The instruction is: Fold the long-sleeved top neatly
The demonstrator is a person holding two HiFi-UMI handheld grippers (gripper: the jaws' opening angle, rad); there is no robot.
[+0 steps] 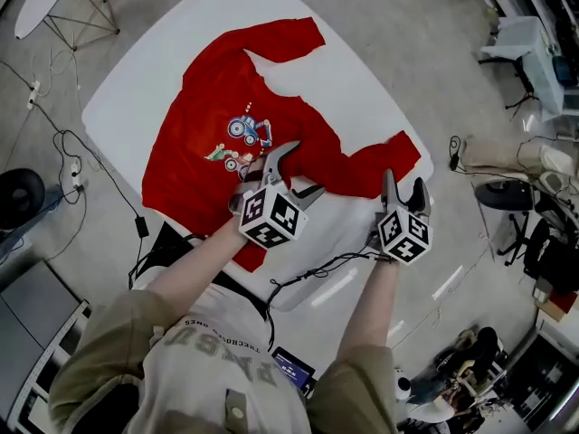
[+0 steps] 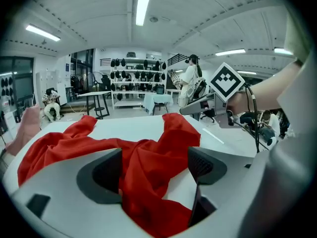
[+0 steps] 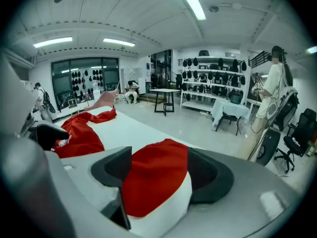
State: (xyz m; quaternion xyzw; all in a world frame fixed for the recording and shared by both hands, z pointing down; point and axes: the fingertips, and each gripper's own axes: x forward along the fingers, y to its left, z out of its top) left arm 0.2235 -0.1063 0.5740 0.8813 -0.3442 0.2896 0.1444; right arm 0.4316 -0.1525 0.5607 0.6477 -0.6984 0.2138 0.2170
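Left gripper [image 1: 303, 168] held wide open over bunched red top [image 1: 208, 107], right gripper [image 1: 404, 183] opened astride flat sleeve cuff [image 1: 403, 152].

Table [image 1: 380, 89]: white, rounded corners, stood on a grey floor.
Shelving [image 2: 132, 78]: held rows of dark items (too small to tell).
Person [image 2: 188, 78]: stood near the shelving.
Office chair [image 3: 299, 130]: black.
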